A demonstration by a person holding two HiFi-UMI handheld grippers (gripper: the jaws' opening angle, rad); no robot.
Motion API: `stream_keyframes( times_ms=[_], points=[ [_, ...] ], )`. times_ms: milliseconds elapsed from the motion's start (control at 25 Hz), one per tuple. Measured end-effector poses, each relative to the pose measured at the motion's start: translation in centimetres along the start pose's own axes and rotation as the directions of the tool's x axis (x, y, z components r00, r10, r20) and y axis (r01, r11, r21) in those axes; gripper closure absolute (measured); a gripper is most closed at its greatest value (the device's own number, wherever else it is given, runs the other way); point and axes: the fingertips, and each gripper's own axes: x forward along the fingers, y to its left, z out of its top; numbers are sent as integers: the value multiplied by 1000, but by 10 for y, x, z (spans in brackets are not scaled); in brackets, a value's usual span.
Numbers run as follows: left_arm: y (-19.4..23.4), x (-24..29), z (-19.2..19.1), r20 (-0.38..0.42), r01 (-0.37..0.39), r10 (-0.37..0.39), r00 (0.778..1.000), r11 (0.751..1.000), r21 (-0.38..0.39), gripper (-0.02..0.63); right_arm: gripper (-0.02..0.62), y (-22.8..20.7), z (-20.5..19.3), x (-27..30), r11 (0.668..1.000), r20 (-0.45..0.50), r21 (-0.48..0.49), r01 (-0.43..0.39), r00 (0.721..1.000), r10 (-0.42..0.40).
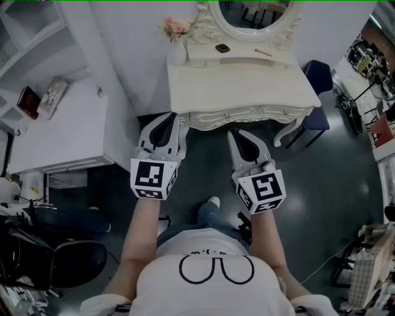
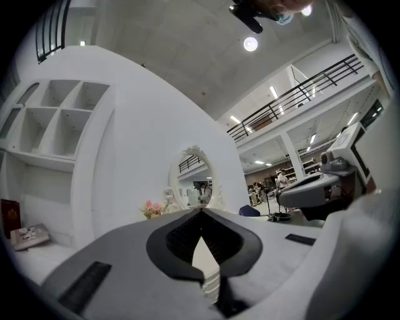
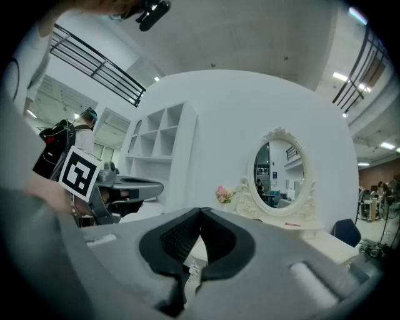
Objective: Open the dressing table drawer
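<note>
The cream dressing table stands against the wall ahead, with an oval mirror on top. Its carved drawer front carries two small knobs and looks closed. My left gripper is held just in front of the table's left corner, jaws shut and empty. My right gripper hovers below the drawer front, a little short of it, also shut with nothing between its fingers. In the left gripper view the tips meet below the mirror. In the right gripper view the tips meet too.
A white shelf unit with books stands at the left. A dark blue chair sits by the table's right end. A vase of pink flowers, a small black item and a pink pen rest on the table. A black office chair is behind on the left.
</note>
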Motion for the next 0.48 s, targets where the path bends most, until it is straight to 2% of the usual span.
stream_keyframes(
  times_ms=[200, 480],
  points=[
    [4, 18, -8, -11, -11, 11, 1000, 1000, -10, 607, 595, -16, -7, 13, 1000, -4, 2, -6, 1000, 6],
    [6, 80, -15, -13, -41, 40, 999, 999, -12, 607, 595, -72, -14, 46, 1000, 7, 18, -21, 1000, 21]
  ],
)
